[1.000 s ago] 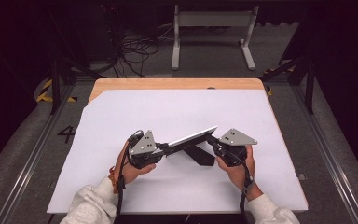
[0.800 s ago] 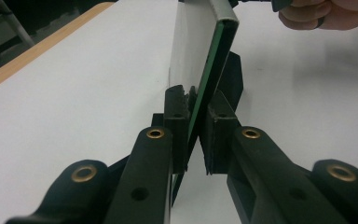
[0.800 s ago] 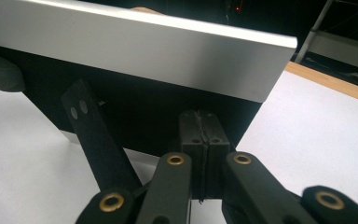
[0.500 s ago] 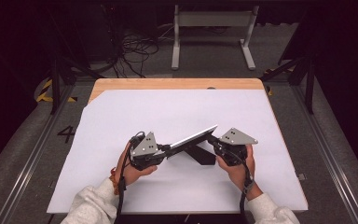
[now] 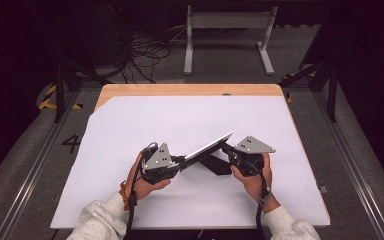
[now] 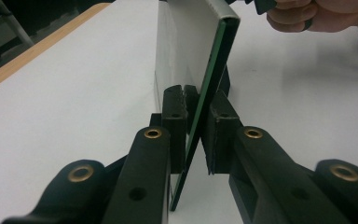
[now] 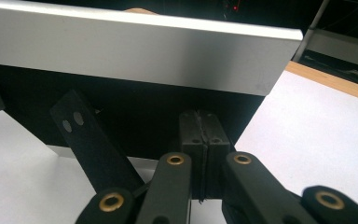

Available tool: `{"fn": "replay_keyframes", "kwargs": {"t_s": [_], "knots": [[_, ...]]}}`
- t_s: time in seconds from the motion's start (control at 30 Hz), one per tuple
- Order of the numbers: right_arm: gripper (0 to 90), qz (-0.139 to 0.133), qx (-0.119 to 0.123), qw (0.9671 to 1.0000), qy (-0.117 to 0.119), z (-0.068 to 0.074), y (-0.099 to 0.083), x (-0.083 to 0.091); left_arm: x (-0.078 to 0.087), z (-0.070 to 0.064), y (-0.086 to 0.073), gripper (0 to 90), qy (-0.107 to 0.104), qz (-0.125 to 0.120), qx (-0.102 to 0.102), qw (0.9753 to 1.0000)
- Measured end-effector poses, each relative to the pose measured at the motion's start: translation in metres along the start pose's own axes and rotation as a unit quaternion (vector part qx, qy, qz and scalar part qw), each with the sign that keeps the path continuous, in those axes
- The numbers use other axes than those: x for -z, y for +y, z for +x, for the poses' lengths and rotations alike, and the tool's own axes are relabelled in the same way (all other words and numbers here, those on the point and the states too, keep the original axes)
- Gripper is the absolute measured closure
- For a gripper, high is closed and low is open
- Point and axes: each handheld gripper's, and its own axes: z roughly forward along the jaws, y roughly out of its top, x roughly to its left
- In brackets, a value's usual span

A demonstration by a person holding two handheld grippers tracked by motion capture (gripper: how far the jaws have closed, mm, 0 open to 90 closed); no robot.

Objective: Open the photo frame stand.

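Observation:
A thin picture frame [image 5: 207,146] with a silver rim and a black back is held tilted above the white table top [image 5: 180,115], its right end higher. My left gripper [image 5: 184,159] is shut on the frame's lower left edge; in the left gripper view the frame [image 6: 191,42] runs edge-on between the pads [image 6: 182,121] of that gripper [image 6: 199,116]. My right gripper [image 5: 226,148] is at the raised right end. In the right gripper view this gripper [image 7: 204,130] has its pads pressed together just behind the frame's black back [image 7: 135,42]. A black stand strut [image 7: 91,140] hangs from the back, and the strut [image 5: 217,165] reaches the table.
A white sheet covers the table, with a wooden edge [image 5: 180,90] showing at the far side. Beyond it are dark floor, cables [image 5: 145,55] and a grey metal stand [image 5: 227,30]. Rails [image 5: 340,150] run along both table sides.

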Motion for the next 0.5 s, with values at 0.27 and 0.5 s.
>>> {"fn": "replay_keyframes", "kwargs": {"t_s": [0.27,0.5], "knots": [[90.0,0.003,0.001,1.0,-0.001,0.0008,-0.0004,-0.0031,0.0,-0.0037,0.0024,79.5,-0.002,0.007,-0.006,1.0],[90.0,0.003,0.002,1.0,-0.002,0.0012,-0.0002,-0.0035,-0.0001,-0.0034,0.002,79.1,-0.006,0.005,-0.002,1.0]]}}
